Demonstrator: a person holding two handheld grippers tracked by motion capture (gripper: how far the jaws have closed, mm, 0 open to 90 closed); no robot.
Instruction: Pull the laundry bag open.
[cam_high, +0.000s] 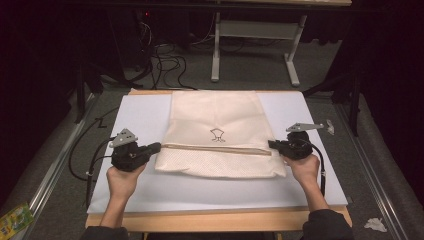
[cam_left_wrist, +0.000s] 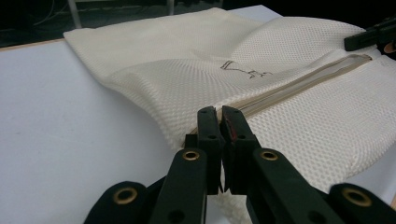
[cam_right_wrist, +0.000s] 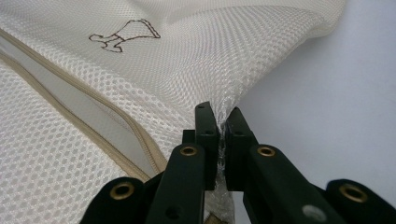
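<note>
High view: one cream mesh bag lay flat mid-table, its zipper running across it. The left gripper sat at the bag's left edge, the right gripper at its right edge, both level with the zipper. Count: one bag, two grippers, one printed mark just above the zipper.

Left gripper view: fingers pressed together on the bag's edge at the zipper end; mesh appeared pinched between them.

Right gripper view: fingers clamped a fold of mesh at the bag's edge, beside the zipper.

Judgement: both edges were gripped, so the step in hand was the hold before lifting or folding. The next move called for both hands rising evenly, keeping tension.
</note>
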